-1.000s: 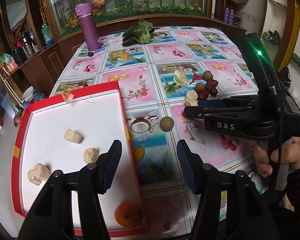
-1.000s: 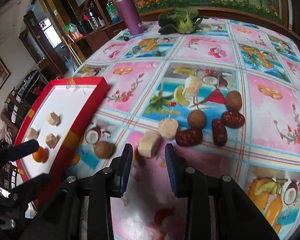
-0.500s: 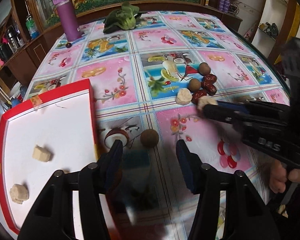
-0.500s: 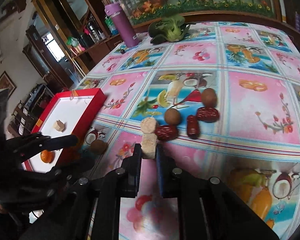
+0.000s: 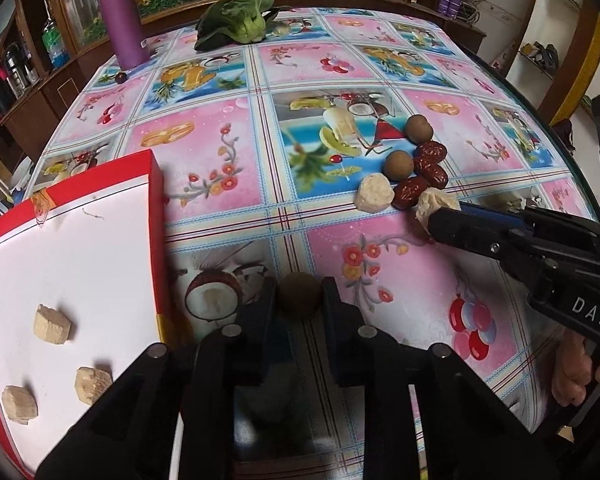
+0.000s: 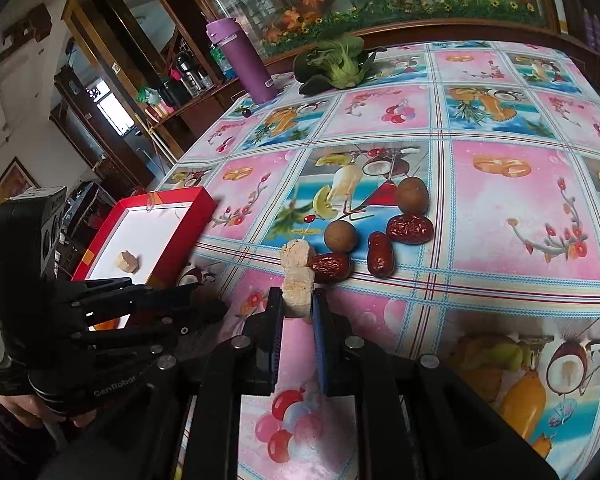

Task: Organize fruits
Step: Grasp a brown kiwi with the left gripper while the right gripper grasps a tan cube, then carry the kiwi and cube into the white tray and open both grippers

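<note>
The left claw (image 5: 299, 300) is pinching a brown fruit (image 5: 299, 298) on the tabletop (image 5: 228, 184); the right claw (image 6: 298, 306) is pinching a pale chunk (image 6: 298, 290).

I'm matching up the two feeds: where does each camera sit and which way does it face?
Left wrist: on the left gripper, facing across the table; its fingers flank a brown round fruit, red tray left.
Right wrist: on the right gripper, fingers clamping a beige chunk.
Shared: purple bottle, three red dates, and each shows the other gripper.

A dark wooden cabinet (image 6: 112, 80) stands against a white wall (image 6: 16, 128); daylight comes through a window (image 6: 114, 109) behind it.
</note>
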A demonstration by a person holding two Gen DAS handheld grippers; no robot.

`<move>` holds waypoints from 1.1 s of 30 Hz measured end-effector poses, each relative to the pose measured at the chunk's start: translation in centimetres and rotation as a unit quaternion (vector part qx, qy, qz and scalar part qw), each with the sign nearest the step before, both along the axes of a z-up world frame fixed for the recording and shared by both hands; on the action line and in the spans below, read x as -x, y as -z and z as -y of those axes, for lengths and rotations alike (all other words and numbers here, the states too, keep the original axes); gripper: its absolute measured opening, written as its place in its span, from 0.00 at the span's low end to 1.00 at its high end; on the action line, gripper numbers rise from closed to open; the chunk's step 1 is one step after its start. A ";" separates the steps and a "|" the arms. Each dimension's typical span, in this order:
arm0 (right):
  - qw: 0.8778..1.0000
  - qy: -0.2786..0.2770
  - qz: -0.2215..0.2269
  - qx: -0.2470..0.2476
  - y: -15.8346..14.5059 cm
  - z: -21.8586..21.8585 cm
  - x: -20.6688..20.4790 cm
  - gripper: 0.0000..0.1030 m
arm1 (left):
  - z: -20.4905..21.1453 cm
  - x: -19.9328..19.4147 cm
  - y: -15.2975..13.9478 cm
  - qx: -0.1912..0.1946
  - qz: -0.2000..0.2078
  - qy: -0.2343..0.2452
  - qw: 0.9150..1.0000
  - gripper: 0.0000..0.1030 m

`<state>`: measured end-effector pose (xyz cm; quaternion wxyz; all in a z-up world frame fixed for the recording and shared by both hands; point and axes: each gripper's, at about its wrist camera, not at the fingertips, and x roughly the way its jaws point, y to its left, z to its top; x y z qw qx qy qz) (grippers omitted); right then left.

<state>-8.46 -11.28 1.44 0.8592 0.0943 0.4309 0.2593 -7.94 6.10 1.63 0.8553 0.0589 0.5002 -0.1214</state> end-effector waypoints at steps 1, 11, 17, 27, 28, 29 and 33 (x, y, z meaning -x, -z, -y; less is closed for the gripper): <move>1.000 -0.001 0.002 -0.001 0.0 0.0 0.0 0.12 | 0.0 0.0 0.0 0.003 0.000 0.001 1.000 0.23; 1.000 -0.011 0.029 0.004 -1.3 -1.8 0.6 0.12 | -1.0 2.2 -3.2 0.035 0.041 0.001 0.999 0.23; 0.996 -0.054 0.069 0.032 -3.9 -7.1 1.2 0.12 | -6.2 3.8 -6.5 0.044 0.093 -0.042 0.994 0.23; 0.991 -0.114 0.066 0.023 -5.9 -17.8 -1.7 0.12 | -19.6 2.9 -7.9 0.011 0.116 -0.195 0.974 0.23; 0.991 -0.117 0.057 0.022 -5.6 -18.7 -2.1 0.12 | -20.8 2.5 -7.6 0.006 0.113 -0.209 0.971 0.23; 0.991 -0.120 0.046 0.022 -5.3 -19.6 -2.6 0.12 | -21.2 2.1 -7.2 0.002 0.108 -0.218 0.970 0.23; 0.991 -0.124 0.014 0.040 -3.2 -22.5 -3.8 0.12 | -22.3 1.1 -5.2 -0.008 0.085 -0.231 0.969 0.23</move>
